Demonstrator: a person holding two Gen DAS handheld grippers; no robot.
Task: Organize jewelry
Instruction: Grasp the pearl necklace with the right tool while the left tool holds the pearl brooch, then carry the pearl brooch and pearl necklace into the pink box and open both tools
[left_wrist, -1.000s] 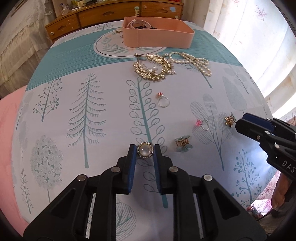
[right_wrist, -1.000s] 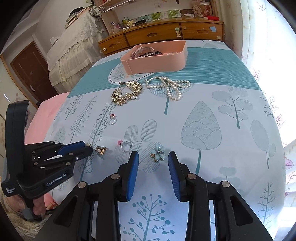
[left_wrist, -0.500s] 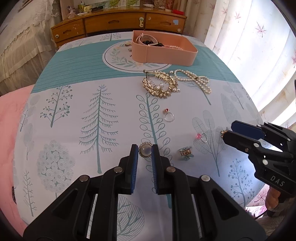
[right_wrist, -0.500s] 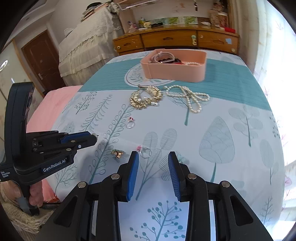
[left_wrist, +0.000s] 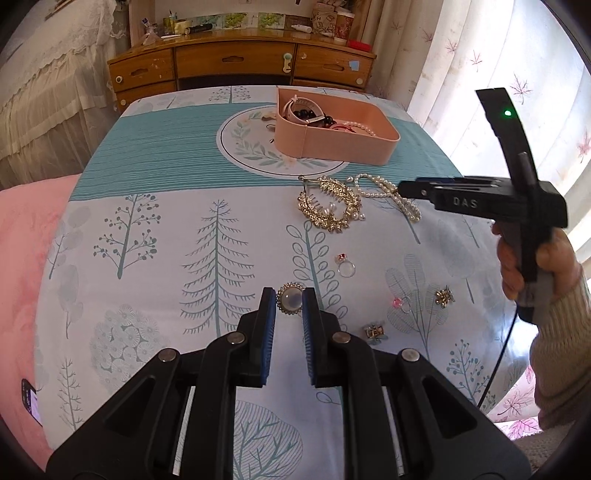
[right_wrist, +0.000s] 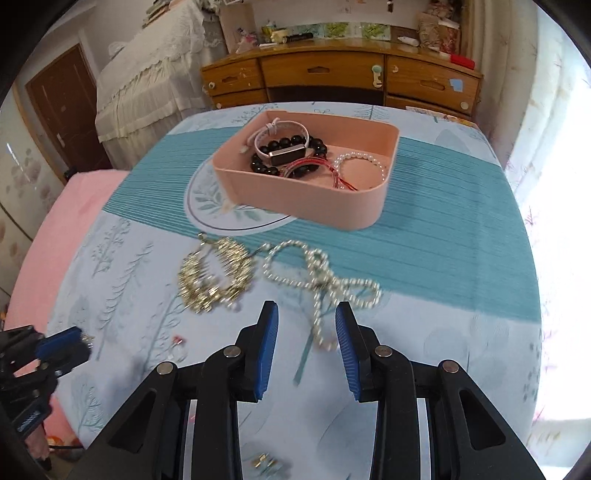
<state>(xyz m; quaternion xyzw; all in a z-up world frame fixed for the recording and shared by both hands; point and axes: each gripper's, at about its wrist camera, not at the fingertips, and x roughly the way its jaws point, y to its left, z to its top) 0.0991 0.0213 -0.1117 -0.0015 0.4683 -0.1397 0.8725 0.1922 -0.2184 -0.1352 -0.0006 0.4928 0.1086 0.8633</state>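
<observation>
The left gripper (left_wrist: 289, 300) is clamped on a round brooch (left_wrist: 290, 298) with a pale stone and a gold beaded rim, pinched between the blue pads at their tips and held above the tree-printed cloth (left_wrist: 155, 266) that covers the bed. Near the cloth's near right edge, in the left wrist view, lie a small gold and pale-green earring (left_wrist: 375, 331), a ring with a pink stone (left_wrist: 402, 303) and a gold flower-shaped earring (left_wrist: 444, 296), all apart from one another. A little farther in, a silver ring with a red stone (left_wrist: 345, 266) lies right of the held brooch and beyond it.

The right gripper (right_wrist: 306, 334) has its jaws parted with nothing between the pads; it hangs over the cloth with the tail of a pearl necklace (right_wrist: 321, 277) showing in the gap beyond its tips. In the left wrist view a hand (left_wrist: 532, 266) in a cream sleeve holds it at the right edge. Just left of the pearls lies a gold leaf-shaped hair comb (right_wrist: 214, 277), close beside them.

Farther still, on the teal band and partly over the round leaf emblem, stands a pink tray (right_wrist: 306, 199). Inside it lie a black bead bracelet (right_wrist: 288, 153), a white strap, red cord bracelets and a pearl bracelet (right_wrist: 360, 162). Past the cloth's far edge stands a wooden dresser (right_wrist: 332, 77).
</observation>
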